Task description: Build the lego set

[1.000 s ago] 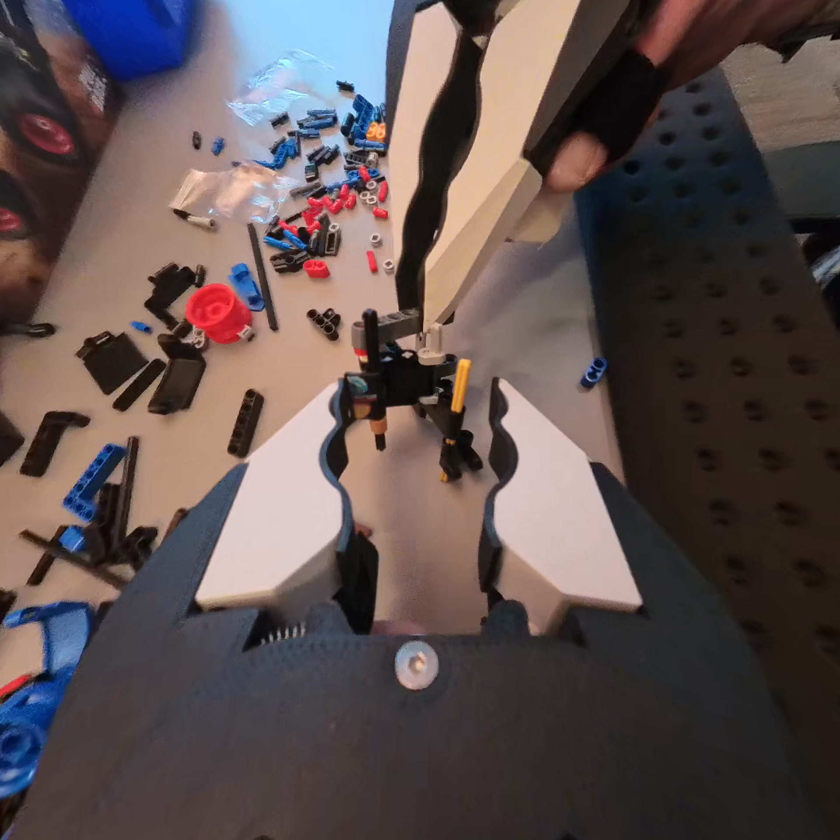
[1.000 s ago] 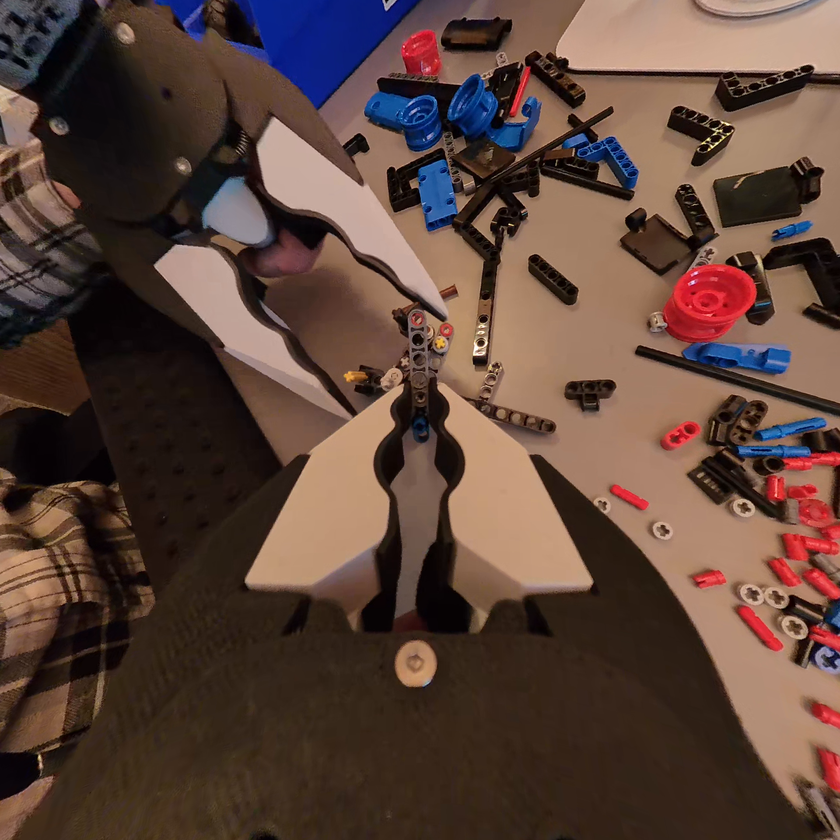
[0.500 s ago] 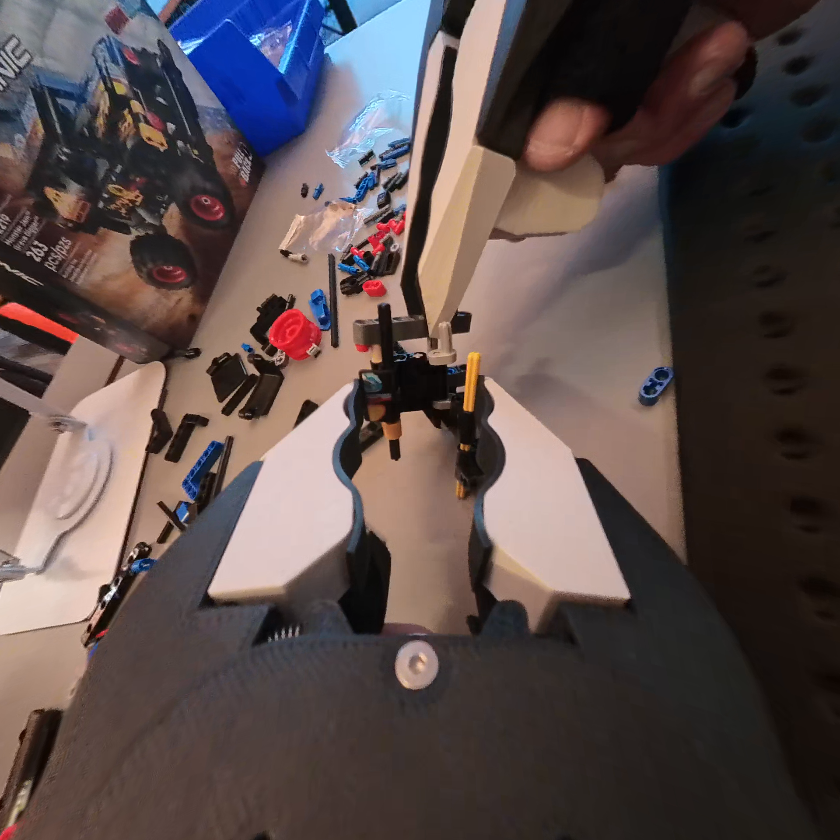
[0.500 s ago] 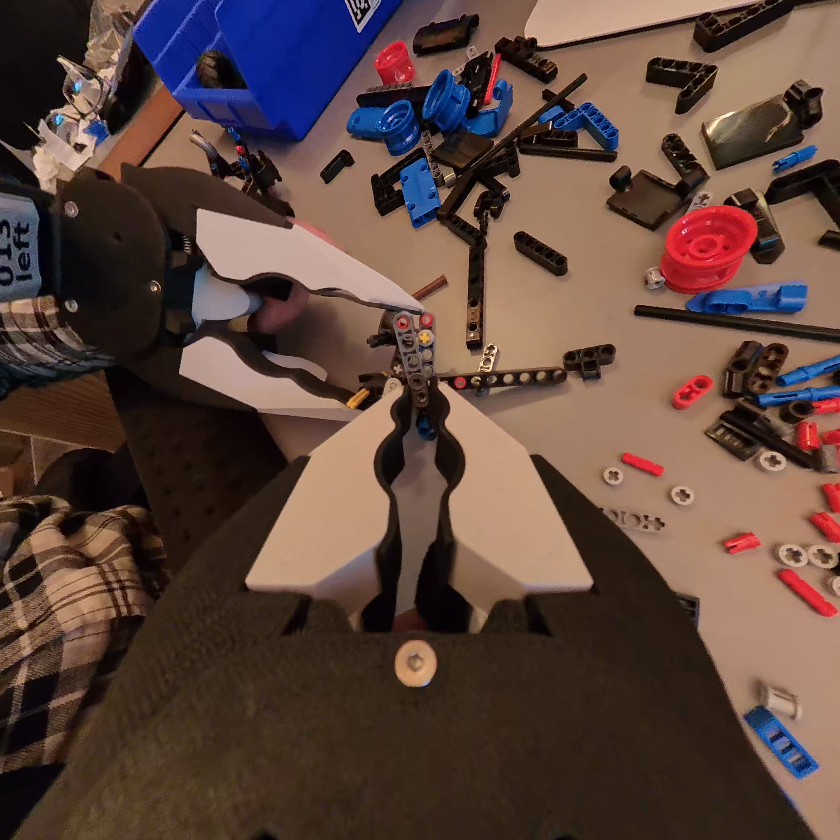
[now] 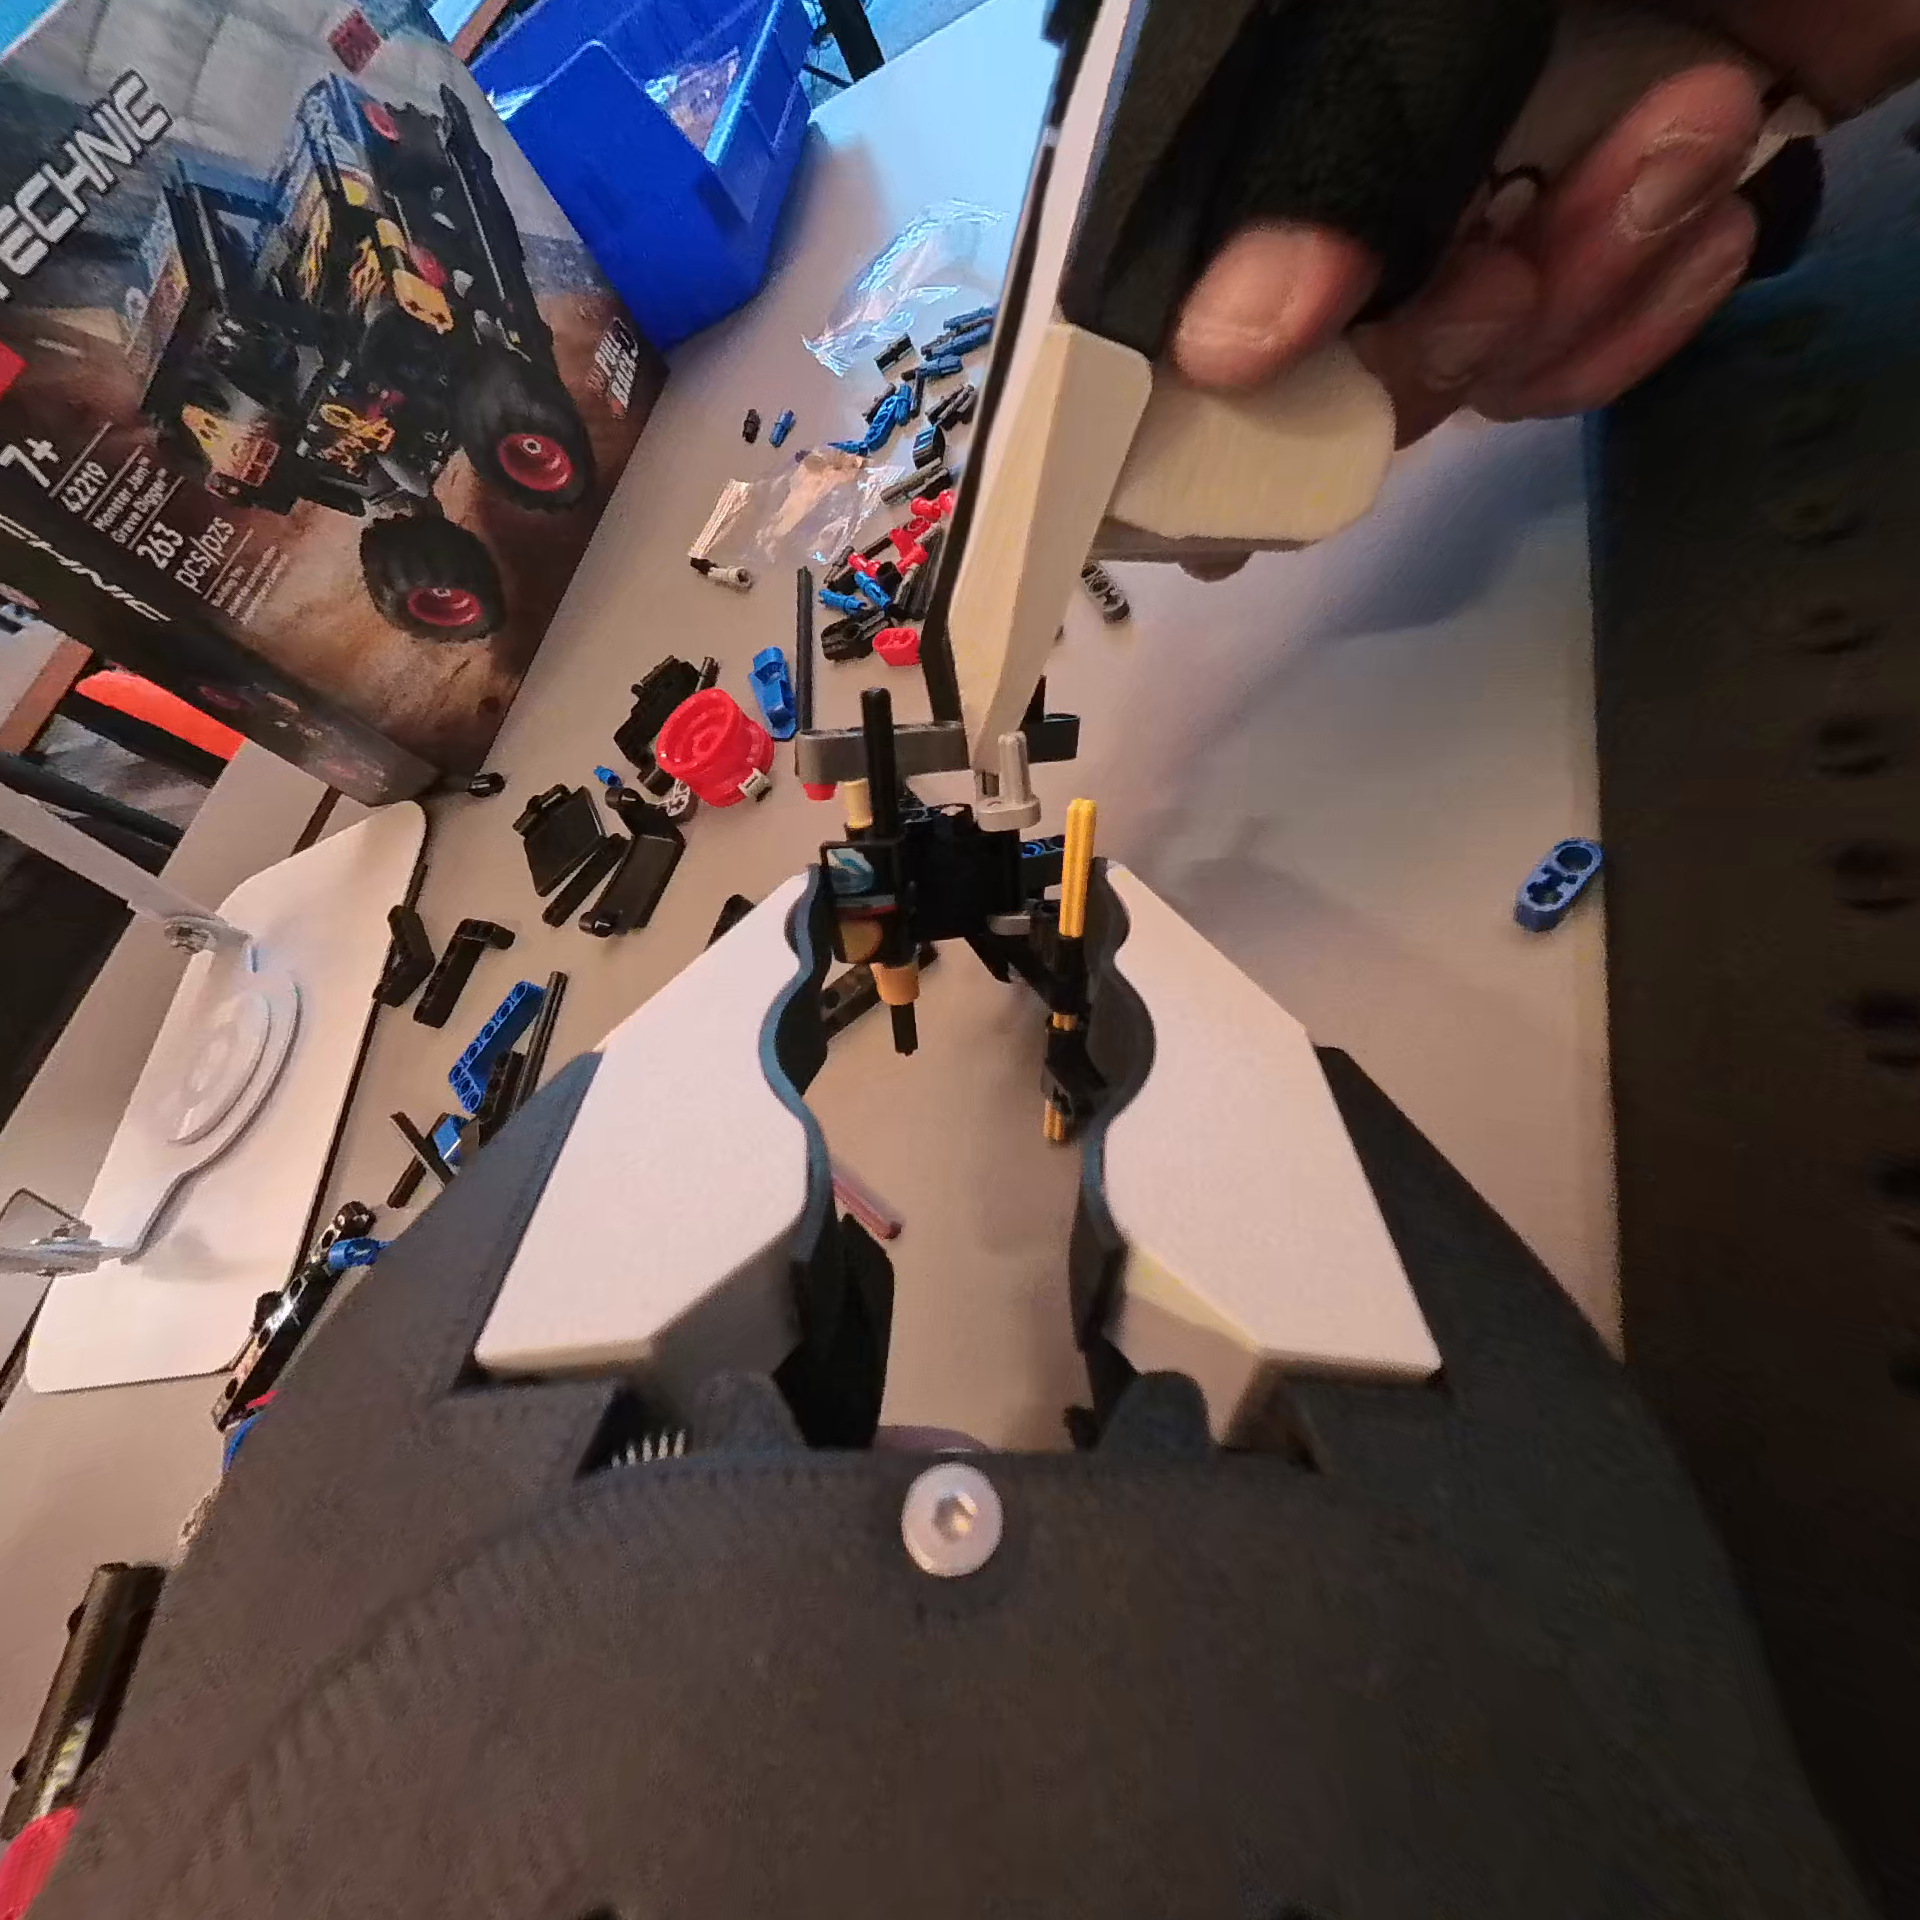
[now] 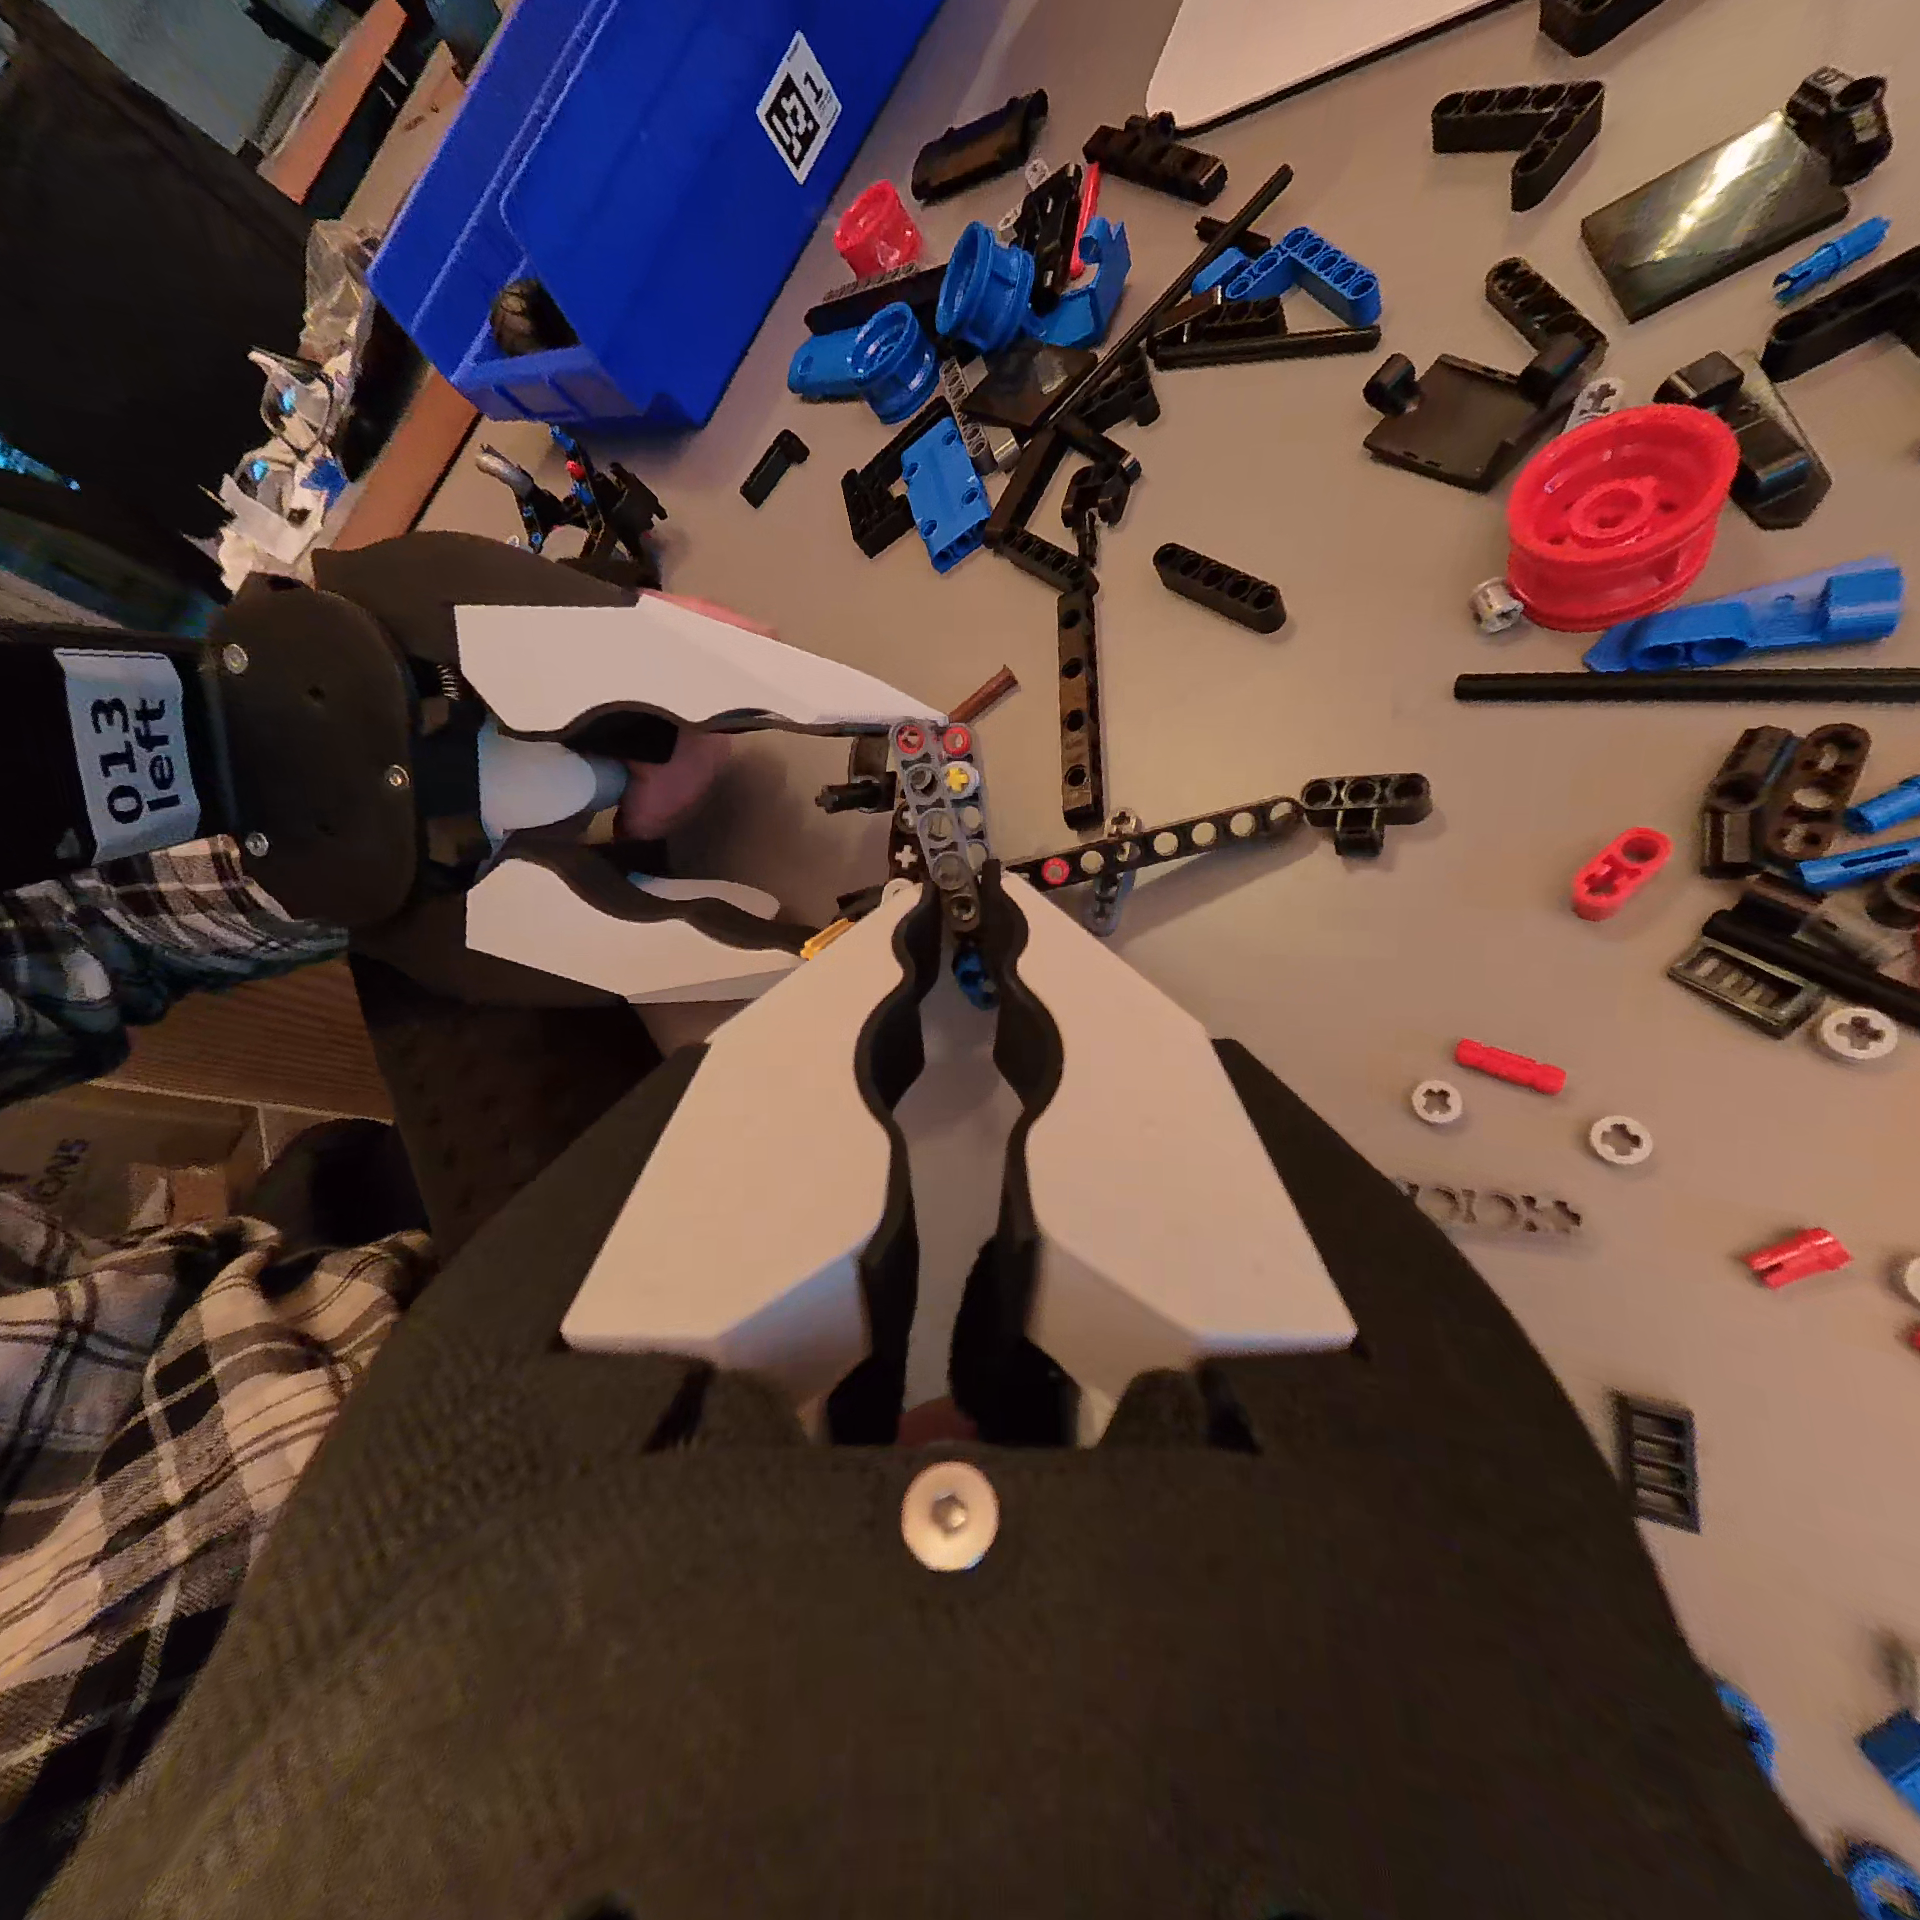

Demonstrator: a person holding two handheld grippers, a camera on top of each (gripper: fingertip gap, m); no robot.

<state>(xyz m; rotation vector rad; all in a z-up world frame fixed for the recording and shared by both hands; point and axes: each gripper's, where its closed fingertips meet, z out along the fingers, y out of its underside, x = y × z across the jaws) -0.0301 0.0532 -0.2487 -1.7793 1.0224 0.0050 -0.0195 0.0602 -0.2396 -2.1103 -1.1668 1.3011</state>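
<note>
A small black Lego assembly point(image 5: 940, 868) with a yellow axle point(image 5: 1075, 862) and a black axle is held above the table between both grippers. My left gripper point(image 5: 961, 909) has its fingertips closed against the sides of the assembly. My right gripper point(image 6: 961, 894) is shut on the grey beam point(image 6: 940, 805) on top of the assembly. In the left wrist view the right gripper point(image 5: 992, 727) comes down from above onto that grey beam point(image 5: 883, 750). In the right wrist view the left gripper point(image 6: 883, 831) reaches in from the left.
The set's box point(image 5: 260, 364) and a blue bin point(image 6: 644, 187) stand at the far side. Loose black, blue and red parts, with a red wheel hub point(image 6: 1621, 509), cover the table. A white flat stand point(image 5: 208, 1091) lies left. A black perforated mat point(image 5: 1766, 935) lies right. Both grippers' tips are close together, under 4 cm apart.
My left gripper moved forward and narrowed, so its fingertips now grip the assembly. The right gripper stayed shut on the grey beam. Both views tilted and shifted with the lifted assembly.
</note>
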